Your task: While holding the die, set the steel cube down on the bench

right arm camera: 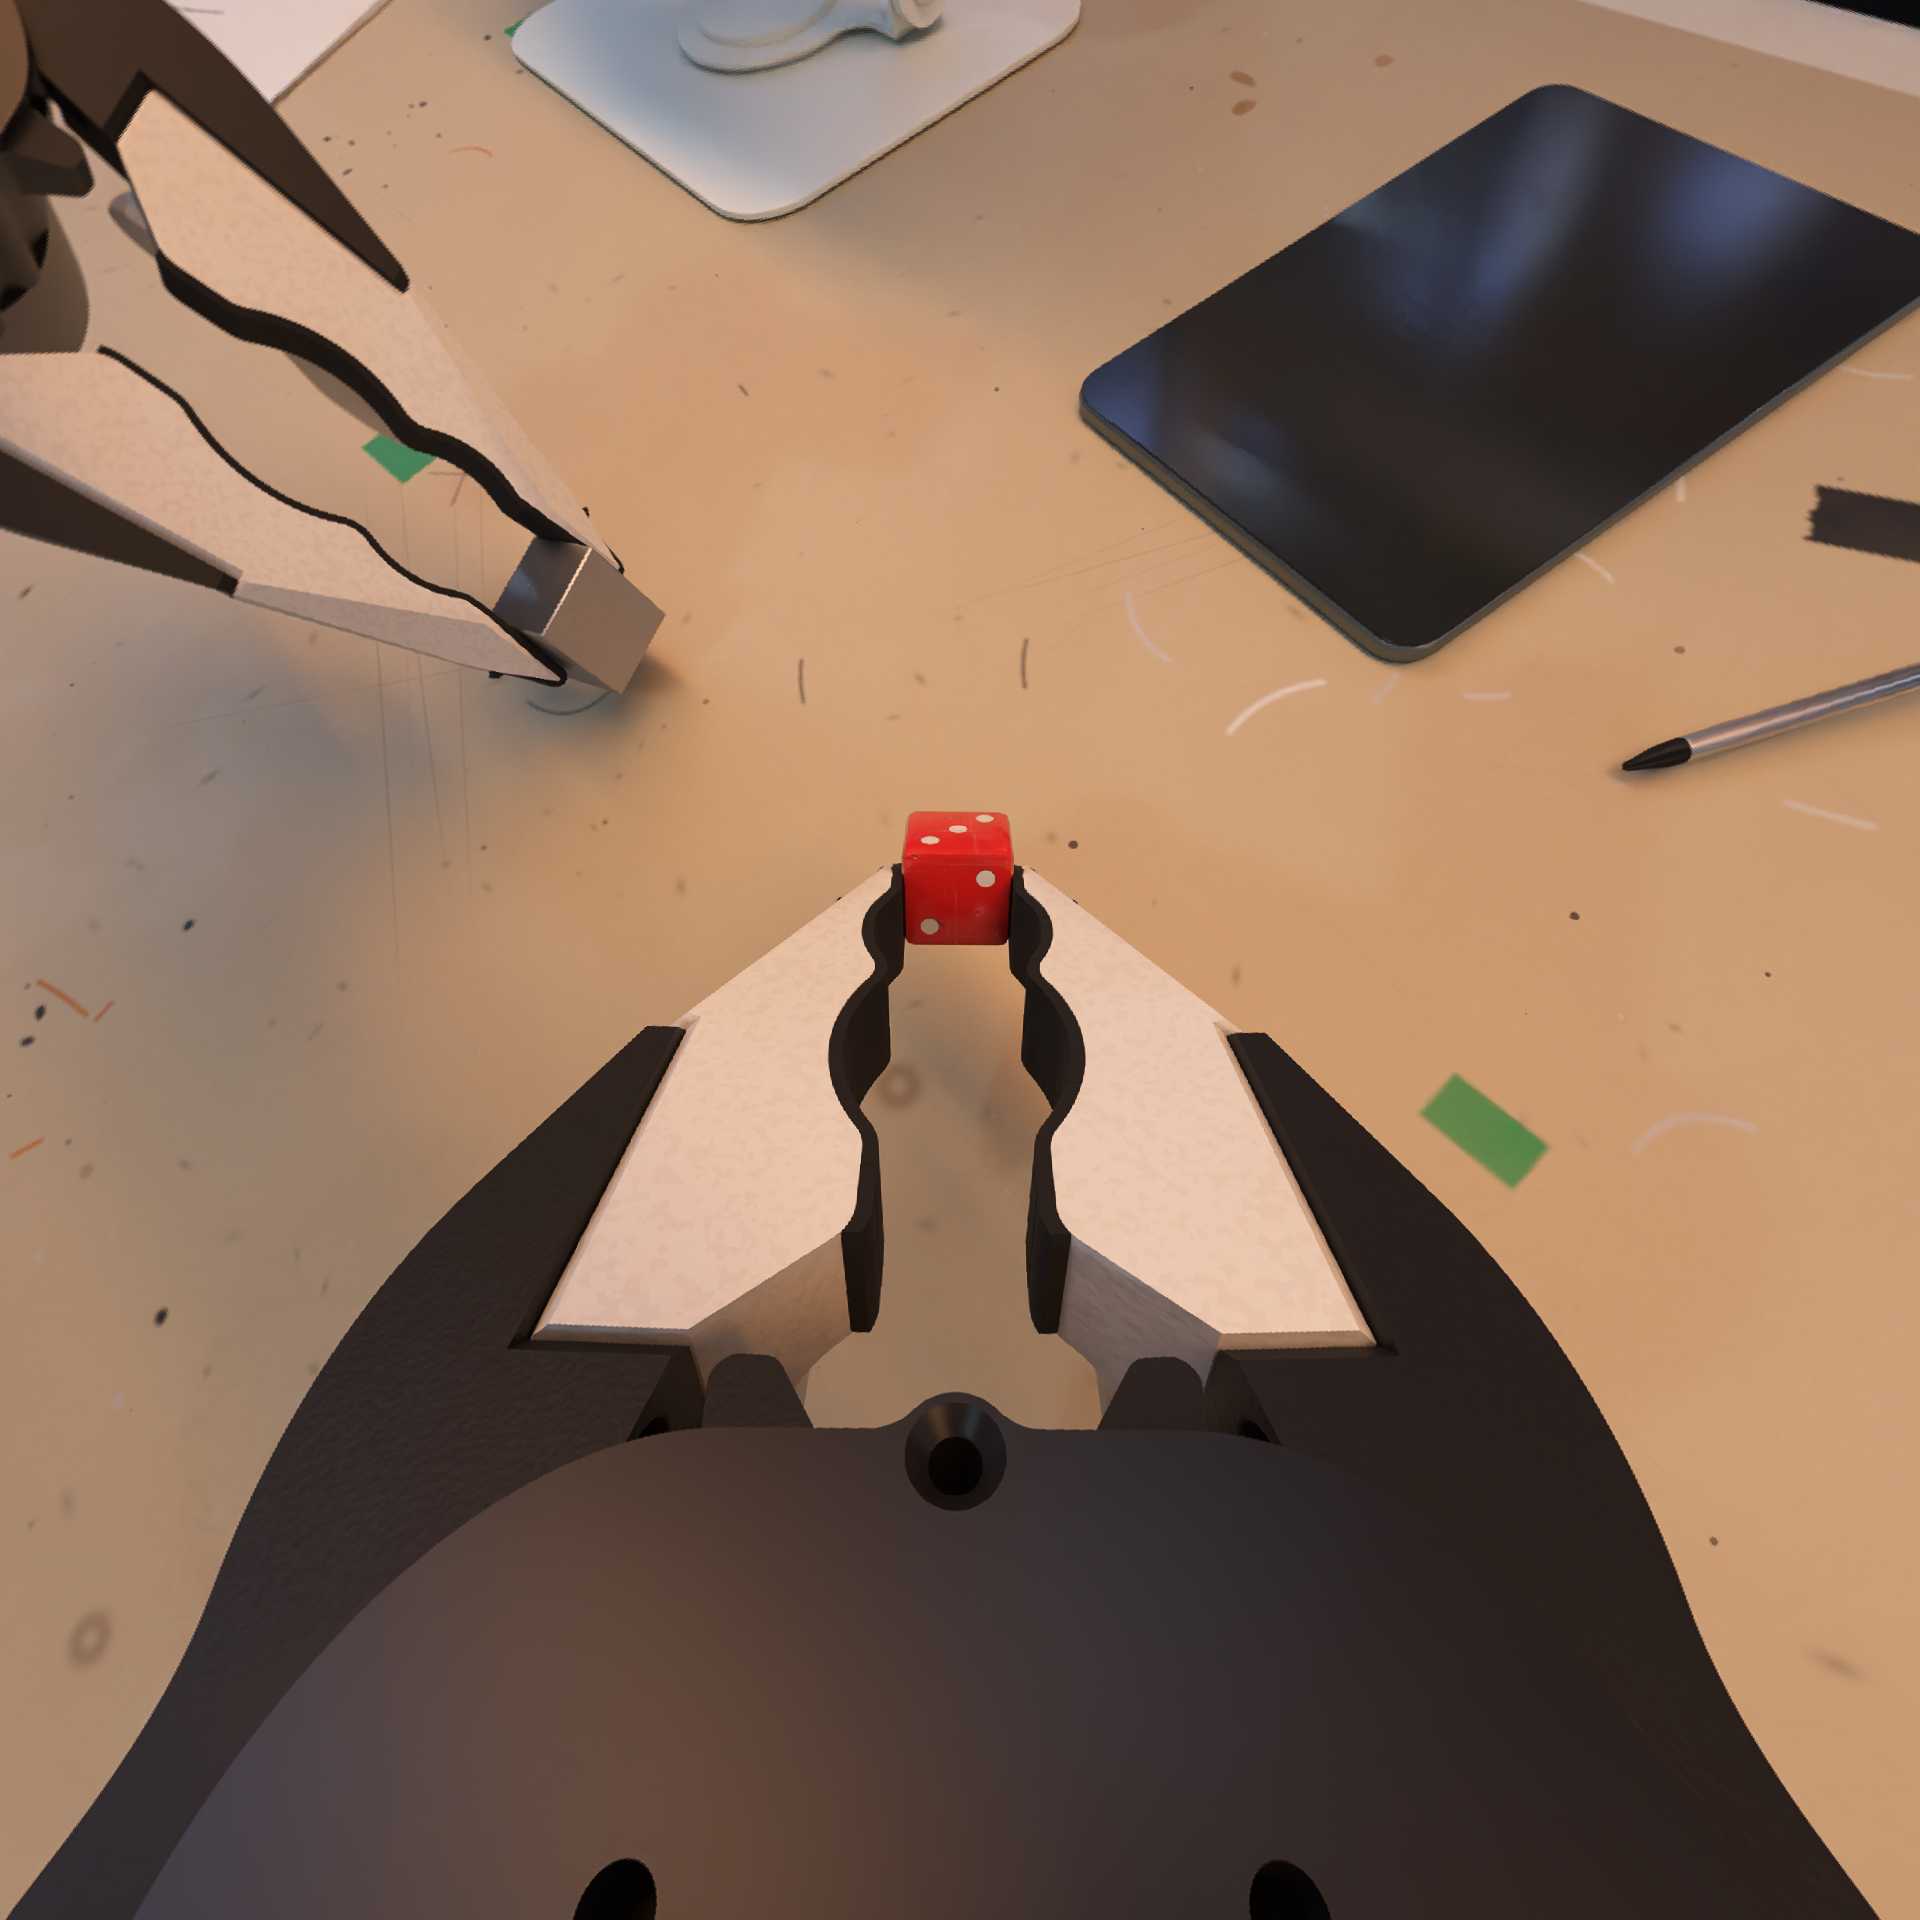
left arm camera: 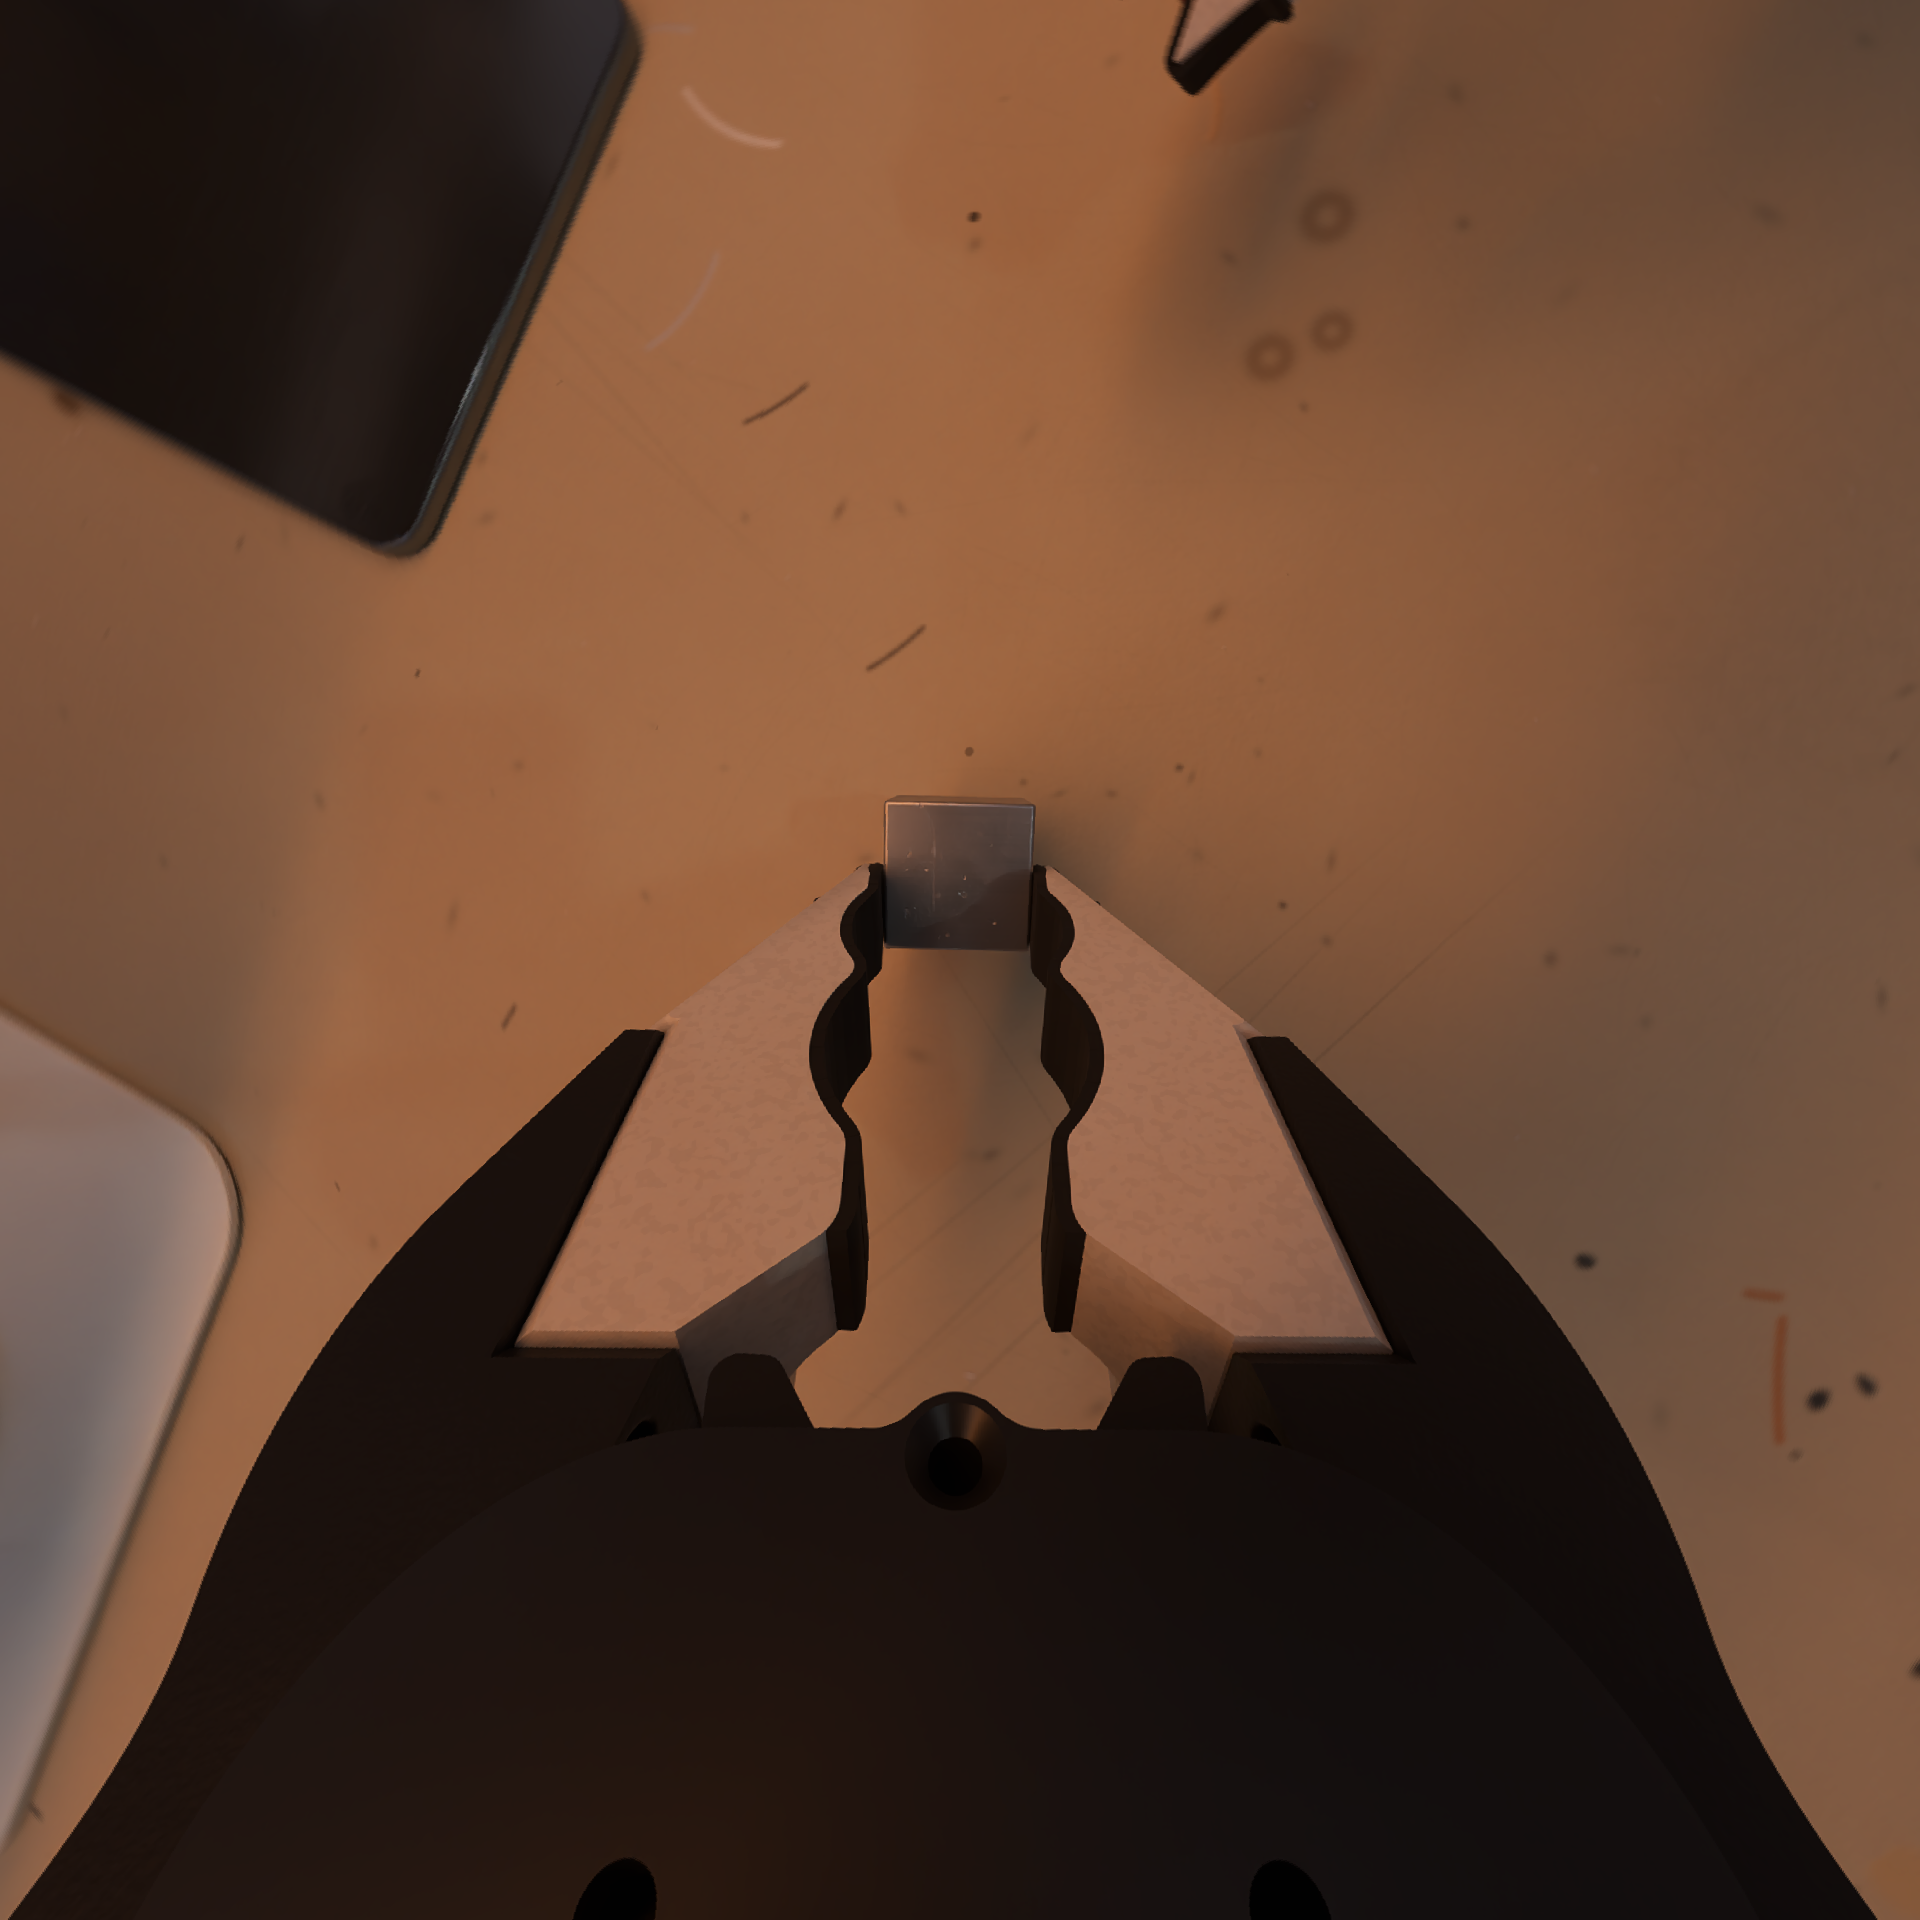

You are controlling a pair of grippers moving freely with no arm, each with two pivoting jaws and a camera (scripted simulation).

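Observation:
My left gripper is shut on the steel cube, a small grey metal block held between its fingertips close over the tan bench. In the right wrist view the same gripper comes in from the upper left, and the cube sits at or just above the bench surface; I cannot tell if it touches. My right gripper is shut on the red die with white pips, held above the bench.
A dark tablet lies at the upper right, also in the left wrist view. A stylus lies right of it. A white stand base is at the top. Green tape pieces mark the bench.

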